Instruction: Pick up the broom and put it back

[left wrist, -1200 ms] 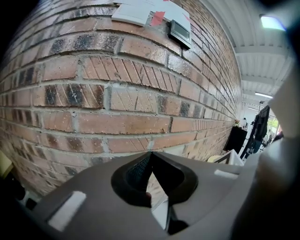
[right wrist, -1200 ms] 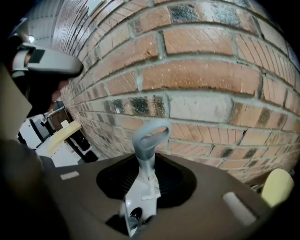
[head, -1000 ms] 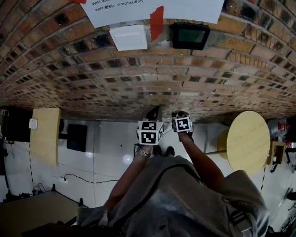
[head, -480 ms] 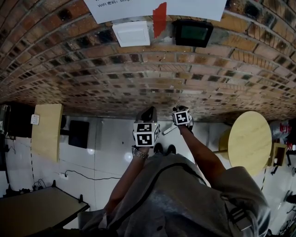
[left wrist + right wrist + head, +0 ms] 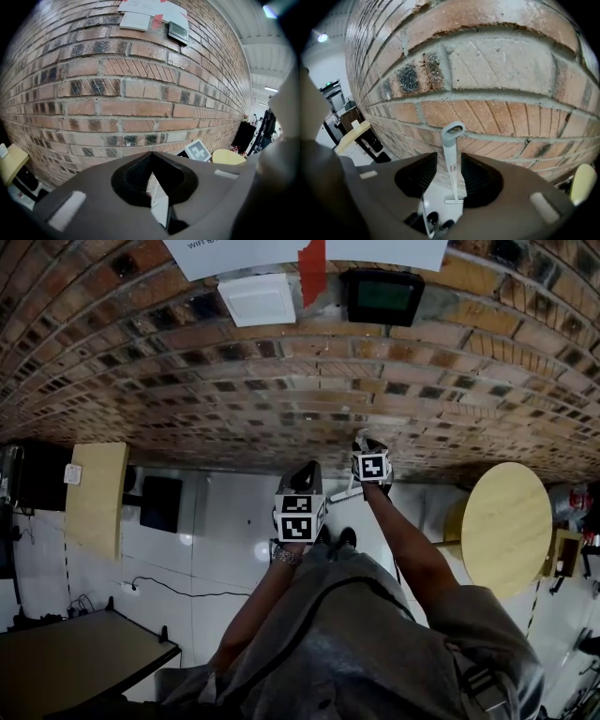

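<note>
At the left of the head view a pale rectangular tabletop [image 5: 94, 498] is noted beside the brick wall [image 5: 234, 399], well apart from the work. Left of centre, the left claw [image 5: 151, 154] is recorded with its tips pressed together and nothing between them; it is pointed at the wall and has no hold on anything. Right of centre, the right claw [image 5: 449, 159] is found with its jaws opening. The broom [image 5: 453, 183] stands upright between them with a visible gap on either side of the shaft, so no pinch is recorded. The broom is located at the foot of the wall, with its looped handle end uppermost and its lower end on the white floor [image 5: 234, 521] just ahead of the person's shoes [image 5: 432, 217]. The loop appears to rest against the brickwork, but contact cannot be confirmed. The shaft is judged thin, stiff and light, with a smooth finish liable to slip or twist in the pads. Being long, it is expected to swing about any grip taken near one end and to topple sideways if left unsupported. A hold on the straight shaft just below the loop is judged soundest. At the far right a round tabletop [image 5: 506, 526] is noted, well apart from the broom.
</note>
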Action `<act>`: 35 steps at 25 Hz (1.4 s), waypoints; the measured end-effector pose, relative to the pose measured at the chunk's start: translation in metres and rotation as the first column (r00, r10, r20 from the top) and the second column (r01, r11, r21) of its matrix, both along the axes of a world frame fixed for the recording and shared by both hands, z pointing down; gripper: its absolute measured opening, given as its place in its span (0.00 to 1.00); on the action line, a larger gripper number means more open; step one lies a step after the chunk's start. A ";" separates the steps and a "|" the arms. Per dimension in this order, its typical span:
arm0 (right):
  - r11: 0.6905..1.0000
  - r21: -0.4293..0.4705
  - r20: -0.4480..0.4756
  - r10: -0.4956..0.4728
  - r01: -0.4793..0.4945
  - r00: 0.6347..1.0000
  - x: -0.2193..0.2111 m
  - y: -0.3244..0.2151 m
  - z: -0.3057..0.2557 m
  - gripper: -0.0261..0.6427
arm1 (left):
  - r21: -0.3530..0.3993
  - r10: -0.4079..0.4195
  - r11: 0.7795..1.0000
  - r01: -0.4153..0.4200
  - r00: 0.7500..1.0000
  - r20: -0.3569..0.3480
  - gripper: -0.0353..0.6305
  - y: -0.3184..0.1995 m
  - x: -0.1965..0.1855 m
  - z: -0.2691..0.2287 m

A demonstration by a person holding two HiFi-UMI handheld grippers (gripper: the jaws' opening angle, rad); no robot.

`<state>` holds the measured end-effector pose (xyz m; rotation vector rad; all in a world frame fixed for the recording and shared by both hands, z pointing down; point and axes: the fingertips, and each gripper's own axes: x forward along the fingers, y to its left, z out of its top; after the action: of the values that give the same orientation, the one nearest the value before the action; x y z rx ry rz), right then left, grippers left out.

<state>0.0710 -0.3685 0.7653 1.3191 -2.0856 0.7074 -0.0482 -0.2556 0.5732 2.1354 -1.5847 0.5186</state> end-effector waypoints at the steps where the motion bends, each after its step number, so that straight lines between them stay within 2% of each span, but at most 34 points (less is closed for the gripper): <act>1: 1.000 0.002 0.011 0.005 -0.005 1.000 0.003 0.004 -0.003 0.24 | -0.006 0.003 1.000 -0.003 1.000 0.000 0.06 0.002 0.004 0.003; 6: 0.998 0.023 0.084 0.055 -0.057 0.995 0.020 0.042 -0.024 0.24 | -0.025 0.034 0.999 -0.035 0.999 -0.012 0.06 0.014 0.026 0.011; 7: 0.997 0.032 0.108 0.061 -0.064 0.992 0.020 0.053 -0.033 0.21 | -0.021 0.045 0.999 -0.045 0.999 -0.014 0.06 0.018 0.029 0.010; 9: 0.996 0.053 0.170 0.062 -0.072 0.983 0.019 0.081 -0.053 0.07 | -0.014 0.074 0.997 -0.074 0.997 -0.018 0.06 0.031 0.036 0.009; 10: 0.995 0.061 0.200 0.061 -0.074 0.978 0.018 0.098 -0.063 0.04 | -0.011 0.089 0.996 -0.089 0.996 -0.021 0.06 0.039 0.037 0.009; 17: 0.988 0.133 0.317 0.037 -0.082 0.948 -0.039 0.203 -0.141 0.04 | 0.037 0.140 0.990 -0.137 0.987 -0.078 0.06 0.110 0.012 -0.005; 20: 0.990 0.126 0.315 0.015 -0.057 0.949 -0.071 0.261 -0.156 0.04 | 0.021 0.126 0.992 -0.124 0.984 -0.125 0.06 0.159 -0.008 -0.002; 25: 0.990 0.136 0.312 -0.014 -0.030 0.950 -0.106 0.326 -0.175 0.04 | 0.005 0.142 0.990 -0.143 0.983 -0.118 0.06 0.212 -0.023 0.003; 29: 0.986 0.165 0.280 -0.062 0.016 0.958 -0.112 0.348 -0.192 0.04 | 0.024 0.149 0.989 -0.148 0.982 -0.115 0.06 0.231 -0.019 -0.006; 35: 0.980 0.199 0.281 -0.073 0.016 0.957 -0.100 0.347 -0.213 0.04 | 0.066 0.158 0.986 -0.152 0.983 -0.095 0.06 0.226 -0.004 -0.026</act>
<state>-0.0292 -0.0213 0.5522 1.3327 -2.4644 0.7262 -0.0521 -0.0301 0.5477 2.3040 -1.4032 0.4116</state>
